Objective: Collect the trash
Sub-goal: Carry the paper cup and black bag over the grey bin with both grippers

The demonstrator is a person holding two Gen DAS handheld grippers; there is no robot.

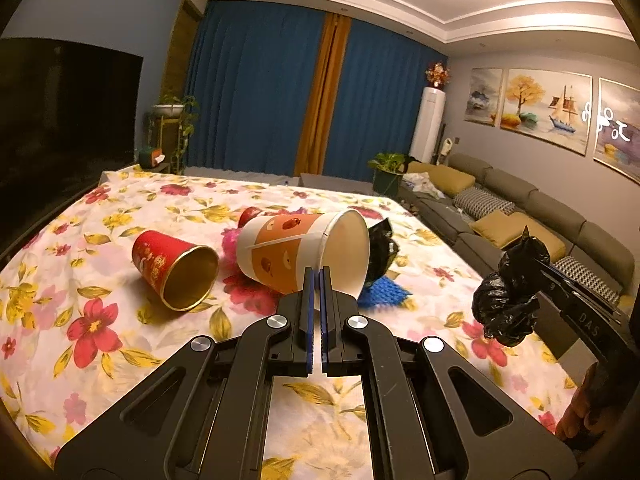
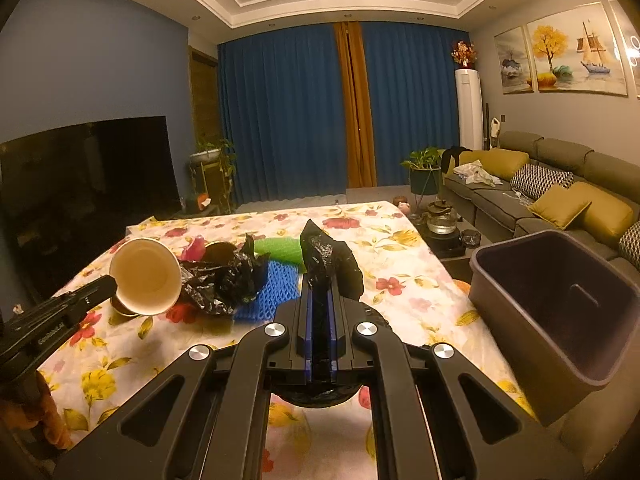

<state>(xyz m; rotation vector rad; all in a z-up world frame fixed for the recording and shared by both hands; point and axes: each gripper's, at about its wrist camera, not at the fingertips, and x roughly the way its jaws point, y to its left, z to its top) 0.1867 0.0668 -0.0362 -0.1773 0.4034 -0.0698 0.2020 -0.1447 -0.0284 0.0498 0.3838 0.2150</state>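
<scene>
Left wrist view: the left gripper (image 1: 317, 270) is seen clamped on the rim of the white-and-orange paper cup (image 1: 296, 254), which is tipped on its side above the floral table (image 1: 80, 280). A red cup (image 1: 174, 272) is lying beside it, mouth toward the camera. Behind the big cup, black plastic (image 1: 382, 250) and a blue mesh piece (image 1: 384, 290) are half hidden. At the right edge, the right gripper (image 2: 320, 280) is cut off; a crumpled black bag (image 1: 508, 300) is pinched in its fingers, held above the table. Right wrist view: the bag blocks the fingertips, and more black plastic is bunched under them. A dark bin (image 2: 560, 304) is standing at the right, its near corner cropped. A green mesh piece (image 2: 280, 250) is partly covered.
</scene>
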